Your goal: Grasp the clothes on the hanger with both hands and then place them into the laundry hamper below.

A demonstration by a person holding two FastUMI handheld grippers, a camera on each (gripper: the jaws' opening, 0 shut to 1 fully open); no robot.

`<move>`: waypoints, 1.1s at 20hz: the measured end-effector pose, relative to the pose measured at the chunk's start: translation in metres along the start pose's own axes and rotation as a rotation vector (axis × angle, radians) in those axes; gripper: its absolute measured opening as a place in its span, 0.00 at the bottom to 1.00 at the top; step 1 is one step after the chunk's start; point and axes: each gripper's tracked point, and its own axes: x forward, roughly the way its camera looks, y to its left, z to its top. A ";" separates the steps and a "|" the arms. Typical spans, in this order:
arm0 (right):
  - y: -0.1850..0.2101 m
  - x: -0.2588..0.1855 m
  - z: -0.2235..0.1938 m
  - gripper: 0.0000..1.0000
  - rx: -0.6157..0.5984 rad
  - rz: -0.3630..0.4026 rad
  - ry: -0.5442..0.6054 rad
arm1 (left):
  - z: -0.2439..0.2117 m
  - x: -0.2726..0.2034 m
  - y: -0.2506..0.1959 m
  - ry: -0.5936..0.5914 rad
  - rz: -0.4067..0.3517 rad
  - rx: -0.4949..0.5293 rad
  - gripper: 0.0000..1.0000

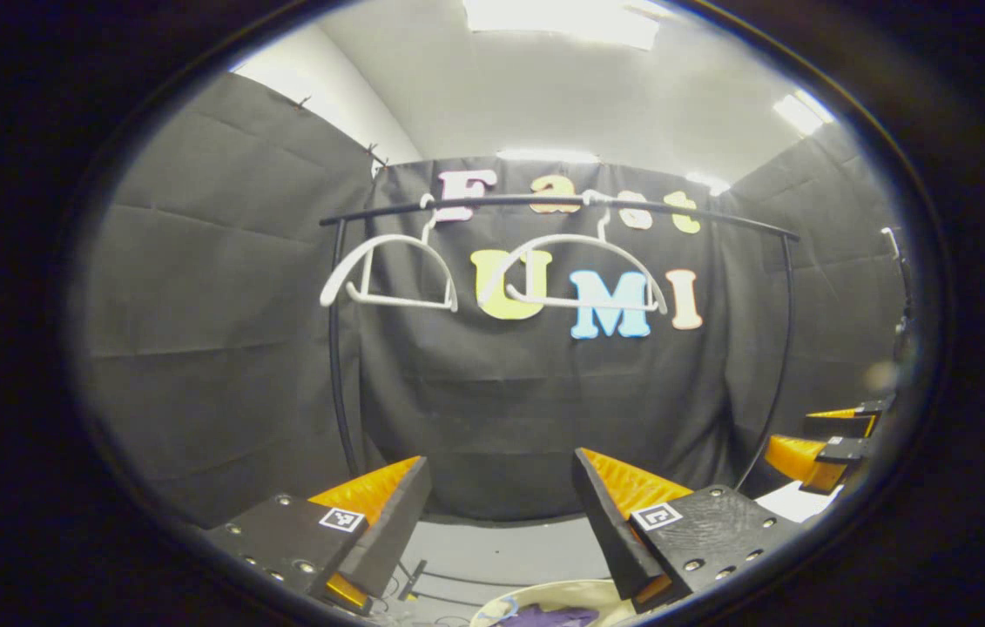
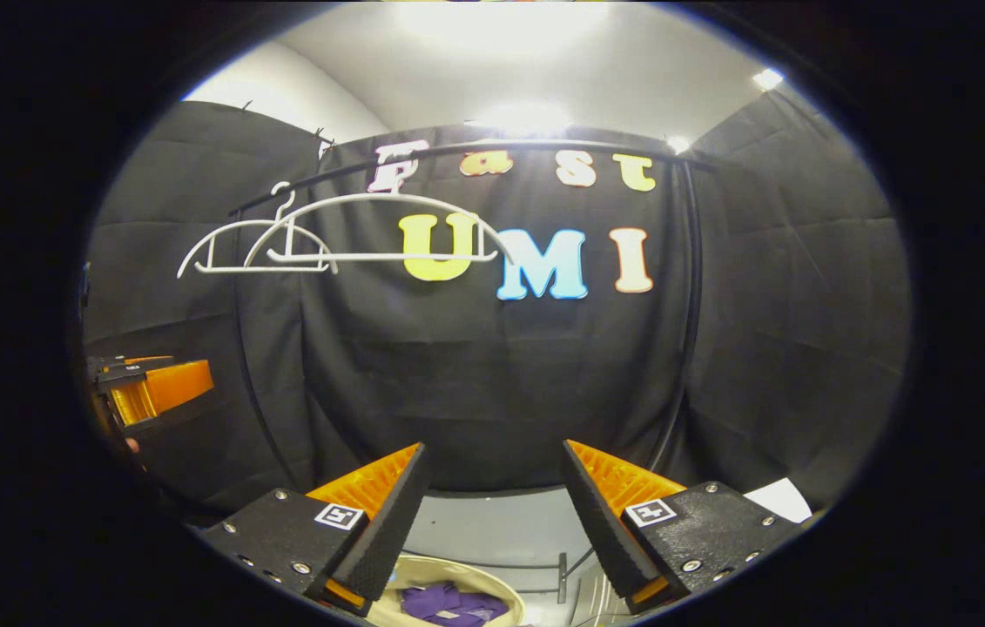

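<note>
Two bare hangers (image 1: 583, 270) on the rail; purple clothes (image 2: 448, 603) lie in the hamper (image 2: 422, 575) below, beneath both the left gripper (image 1: 501, 514) and right gripper (image 2: 496, 514), fingers wide apart, holding nothing.

Two white hangers (image 1: 387, 274) (image 1: 583, 270) hang on a black rail (image 1: 544, 205) in the upper middle. At the bottom edge, purple clothes (image 2: 448, 603) lie in a cream hamper (image 2: 492, 582). Grey floor (image 2: 492, 531), plain black cloth wall (image 2: 788, 287).
</note>
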 end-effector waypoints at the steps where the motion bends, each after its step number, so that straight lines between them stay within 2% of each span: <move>1: -0.004 -0.002 0.016 0.92 -0.003 -0.012 -0.030 | 0.013 -0.001 0.004 -0.016 0.008 0.002 0.95; 2: -0.009 -0.007 0.032 0.92 -0.005 -0.020 -0.064 | 0.024 -0.002 0.009 -0.030 0.018 0.001 1.00; 4: -0.024 -0.013 0.057 0.92 -0.020 -0.047 -0.121 | 0.043 -0.004 0.017 -0.062 0.025 -0.007 1.00; 5: -0.030 -0.018 0.066 0.92 -0.029 -0.060 -0.144 | 0.054 -0.007 0.019 -0.074 0.026 -0.011 0.89; 6: -0.033 -0.023 0.075 0.92 -0.030 -0.072 -0.164 | 0.065 -0.011 0.020 -0.087 0.022 -0.016 1.00; 8: -0.028 -0.038 0.087 0.93 -0.011 -0.081 -0.187 | 0.084 -0.021 0.021 -0.120 0.012 -0.011 1.00; 15: -0.046 -0.055 0.093 0.93 0.045 -0.128 -0.192 | 0.096 -0.029 0.023 -0.129 0.001 0.039 1.00; 18: -0.051 -0.059 0.091 0.93 0.059 -0.146 -0.186 | 0.095 -0.030 0.025 -0.127 0.003 0.033 0.92; 19: -0.052 -0.060 0.092 0.92 0.060 -0.150 -0.186 | 0.095 -0.031 0.027 -0.130 0.004 0.033 0.95; 20: -0.052 -0.060 0.093 0.92 0.063 -0.152 -0.187 | 0.097 -0.032 0.029 -0.132 0.005 0.034 0.95; 21: -0.051 -0.061 0.095 0.92 0.066 -0.149 -0.189 | 0.099 -0.033 0.030 -0.136 0.009 0.034 0.91; 22: -0.051 -0.062 0.097 0.93 0.070 -0.145 -0.195 | 0.100 -0.034 0.032 -0.142 0.009 0.030 0.93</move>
